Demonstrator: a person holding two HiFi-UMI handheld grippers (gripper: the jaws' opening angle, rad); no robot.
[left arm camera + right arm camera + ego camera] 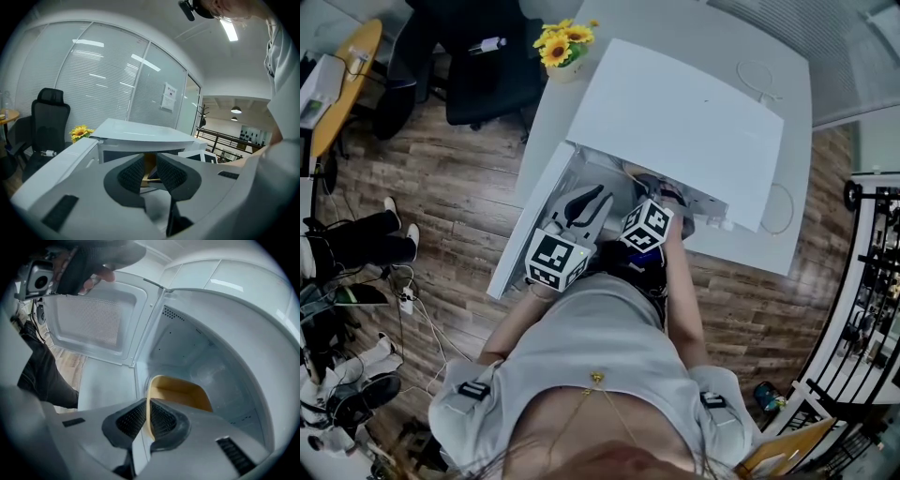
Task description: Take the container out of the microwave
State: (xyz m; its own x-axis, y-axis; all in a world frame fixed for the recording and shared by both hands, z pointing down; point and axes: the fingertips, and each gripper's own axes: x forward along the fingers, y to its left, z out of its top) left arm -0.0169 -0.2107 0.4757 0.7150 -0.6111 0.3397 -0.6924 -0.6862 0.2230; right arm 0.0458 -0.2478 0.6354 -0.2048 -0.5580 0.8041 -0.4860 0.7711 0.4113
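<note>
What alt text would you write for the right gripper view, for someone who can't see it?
The right tongs are shut on the rim of a tan container inside a white microwave, whose door stands open at left.

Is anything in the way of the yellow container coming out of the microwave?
Nothing visible is. The microwave door is swung wide open, and the right tool grips the rim of the yellow container inside.

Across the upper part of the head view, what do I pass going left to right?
round wooden table → black office chair → sunflowers → microwave → black railing
</note>
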